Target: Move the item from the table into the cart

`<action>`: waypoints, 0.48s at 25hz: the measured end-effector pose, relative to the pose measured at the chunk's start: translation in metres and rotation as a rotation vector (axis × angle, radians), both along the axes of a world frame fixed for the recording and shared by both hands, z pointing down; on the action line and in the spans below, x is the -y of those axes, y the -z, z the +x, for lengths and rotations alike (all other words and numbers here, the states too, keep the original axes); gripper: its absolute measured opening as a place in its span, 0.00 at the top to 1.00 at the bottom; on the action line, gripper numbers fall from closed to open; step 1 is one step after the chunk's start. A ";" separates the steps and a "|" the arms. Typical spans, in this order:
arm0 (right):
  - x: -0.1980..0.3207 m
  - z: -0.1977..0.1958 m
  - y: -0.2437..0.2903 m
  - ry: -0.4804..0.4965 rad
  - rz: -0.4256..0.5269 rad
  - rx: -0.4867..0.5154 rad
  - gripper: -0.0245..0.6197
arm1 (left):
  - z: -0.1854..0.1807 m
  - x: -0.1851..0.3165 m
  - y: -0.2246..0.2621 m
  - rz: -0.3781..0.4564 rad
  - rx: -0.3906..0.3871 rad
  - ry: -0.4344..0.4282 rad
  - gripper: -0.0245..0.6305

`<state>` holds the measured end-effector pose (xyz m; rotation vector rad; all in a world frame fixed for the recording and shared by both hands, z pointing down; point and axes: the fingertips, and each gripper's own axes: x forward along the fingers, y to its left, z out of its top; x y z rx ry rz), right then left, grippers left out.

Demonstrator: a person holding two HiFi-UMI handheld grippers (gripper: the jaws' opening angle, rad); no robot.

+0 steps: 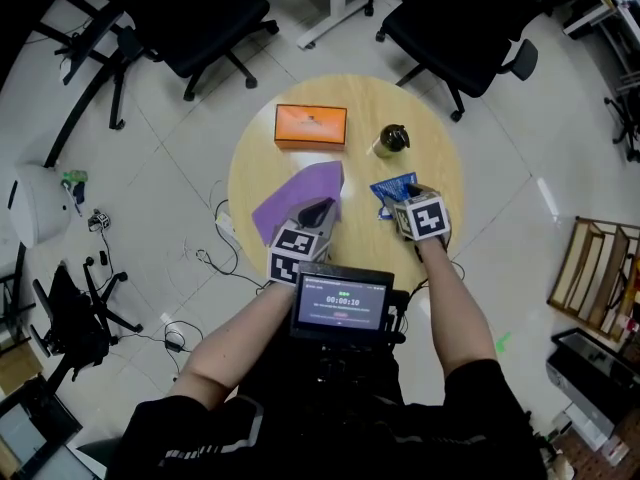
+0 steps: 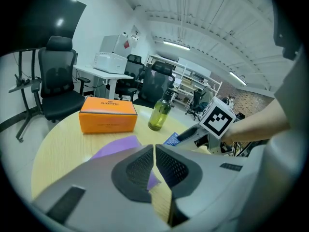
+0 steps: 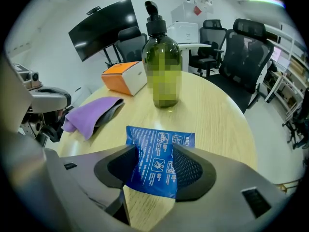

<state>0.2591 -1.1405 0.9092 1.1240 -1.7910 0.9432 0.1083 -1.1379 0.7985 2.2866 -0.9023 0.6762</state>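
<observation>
Right gripper (image 3: pixel 154 158) at lower centre is clamped on the blue packet (image 3: pixel 161 139) and left gripper (image 2: pixel 154 151) is pinched on the purple cloth (image 2: pixel 118 146); grip firmly and lift straight up.

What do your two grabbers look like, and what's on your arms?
Both the left gripper and right gripper are grey plastic with black mesh pads. Each carries a white cube with black square markers. The sleeves are short and black.
</observation>
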 end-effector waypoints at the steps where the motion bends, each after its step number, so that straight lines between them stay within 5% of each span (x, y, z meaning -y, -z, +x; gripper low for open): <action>1: -0.001 0.001 0.000 0.000 -0.008 0.009 0.61 | 0.000 -0.001 0.000 -0.001 0.000 0.001 0.93; 12: -0.011 -0.010 0.017 -0.042 0.016 0.082 0.76 | -0.015 -0.016 0.015 0.017 -0.002 0.008 0.93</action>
